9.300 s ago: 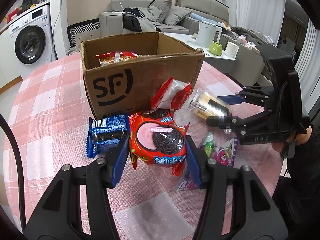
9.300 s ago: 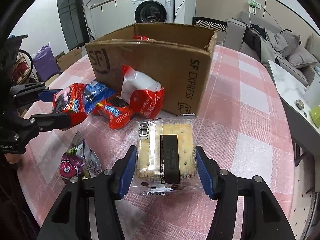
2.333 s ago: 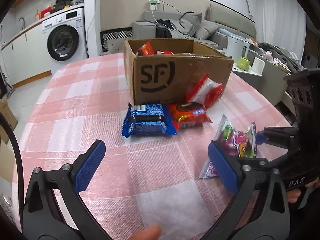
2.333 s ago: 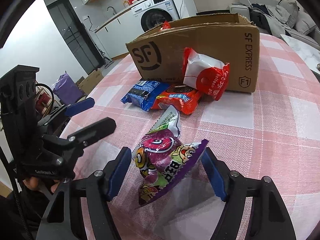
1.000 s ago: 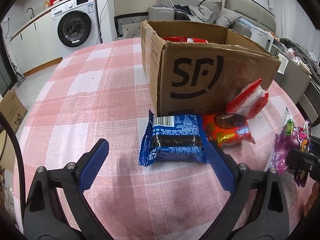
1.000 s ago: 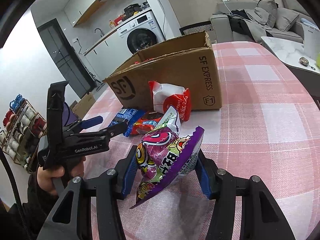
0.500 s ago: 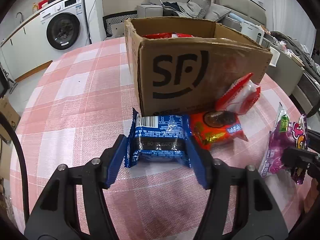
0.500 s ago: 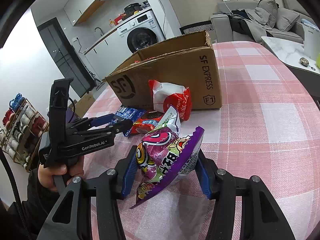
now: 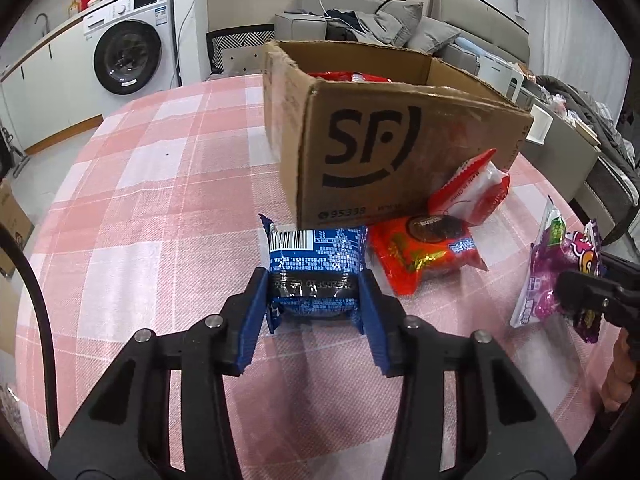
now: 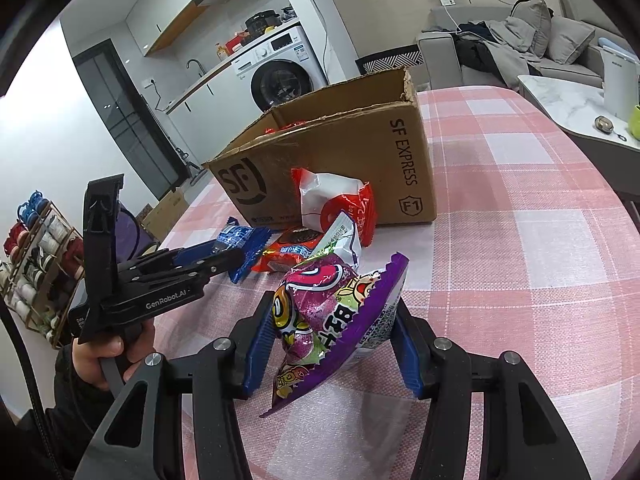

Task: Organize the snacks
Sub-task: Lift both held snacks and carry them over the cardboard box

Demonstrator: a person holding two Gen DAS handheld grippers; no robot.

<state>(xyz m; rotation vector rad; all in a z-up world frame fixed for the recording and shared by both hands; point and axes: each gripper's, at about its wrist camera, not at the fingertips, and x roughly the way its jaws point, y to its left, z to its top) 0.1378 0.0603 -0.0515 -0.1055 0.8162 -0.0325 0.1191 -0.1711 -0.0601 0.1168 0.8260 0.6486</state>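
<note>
1. While the blue cookie pack (image 9: pixel 316 268) is lying flat on the pink checked tablecloth (image 9: pixel 152 200), just in front of the cardboard box (image 9: pixel 384 148), the left gripper (image 9: pixel 314 304) is clamping it from both sides, its blue pads (image 9: pixel 253 316) pressing into the wrapper's near end.
2. Touching the blue pack's right edge, a red cookie pack (image 9: pixel 424 252) is resting on the cloth, and a red and white bag (image 9: pixel 472 196) is leaning against the box front just behind it.
3. The box is standing open, close behind these snacks, with red wrappers (image 9: pixel 348 77) showing inside; its front wall is rising directly beyond the held pack.
4. The right gripper (image 10: pixel 332 336) is pinching a purple candy bag (image 10: pixel 332 316) between its blue pads (image 10: pixel 260 344), and the bag is standing upright and crumpled above the cloth, to the right of the other snacks.
5. In the right wrist view, a hand (image 10: pixel 108 352) in a dark sleeve is gripping the left tool's handle, its jaws pointing toward the blue pack.
6. Beyond the table, a washing machine (image 9: pixel 128 56) is standing against the wall on the left, a grey sofa (image 9: pixel 384 28) heaped with cushions and clothes is sitting behind the box, and a low marble table (image 10: pixel 576 108) holding a white kettle (image 10: pixel 618 80) is standing to the right.
</note>
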